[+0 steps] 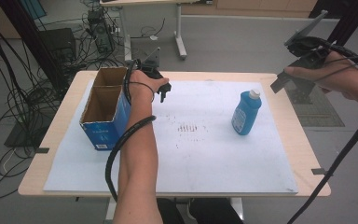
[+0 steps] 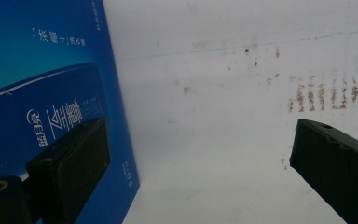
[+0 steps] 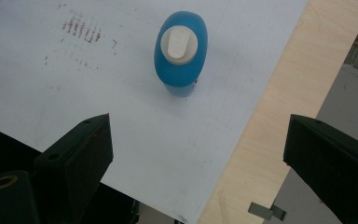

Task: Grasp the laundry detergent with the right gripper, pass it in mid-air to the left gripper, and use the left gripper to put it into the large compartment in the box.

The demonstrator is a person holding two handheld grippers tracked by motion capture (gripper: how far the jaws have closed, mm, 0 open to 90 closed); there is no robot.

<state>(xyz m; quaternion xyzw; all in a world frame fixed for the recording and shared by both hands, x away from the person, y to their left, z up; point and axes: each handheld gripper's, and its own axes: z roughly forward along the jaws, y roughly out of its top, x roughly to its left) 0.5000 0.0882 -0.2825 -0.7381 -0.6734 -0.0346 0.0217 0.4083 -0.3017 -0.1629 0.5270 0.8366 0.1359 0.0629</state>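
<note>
On the white sheet (image 1: 205, 154) that covers the surface (image 1: 303, 154), toward its right side, a blue bottle (image 1: 246, 113) with a white cap stands upright, touched by nothing. The right hand-held gripper (image 1: 291, 77) hangs in the air above the right edge of the surface, up and to the right of the bottle and well apart from it. Its jaws are spread wide and released, with nothing between them. In the right gripper view the bottle (image 3: 181, 52) is seen from above, its cap facing the camera, lying ahead of the gap between the two black jaws of the right hand-held gripper (image 3: 196, 149).

Farther left, past a patch of brown marks (image 1: 191, 127) on the sheet, an open cardboard box (image 1: 106, 108) with blue sides stands near the left edge of the sheet. The left hand-held gripper (image 1: 164, 91) is low over the sheet just beside the box's right wall, far from the bottle. Its jaws are also wide apart and hold nothing. In the left gripper view one jaw lies in front of the box's printed blue wall (image 2: 42, 93), whether touching it I cannot tell, and the other jaw is over the bare sheet near the brown marks (image 2: 321, 95).
</note>
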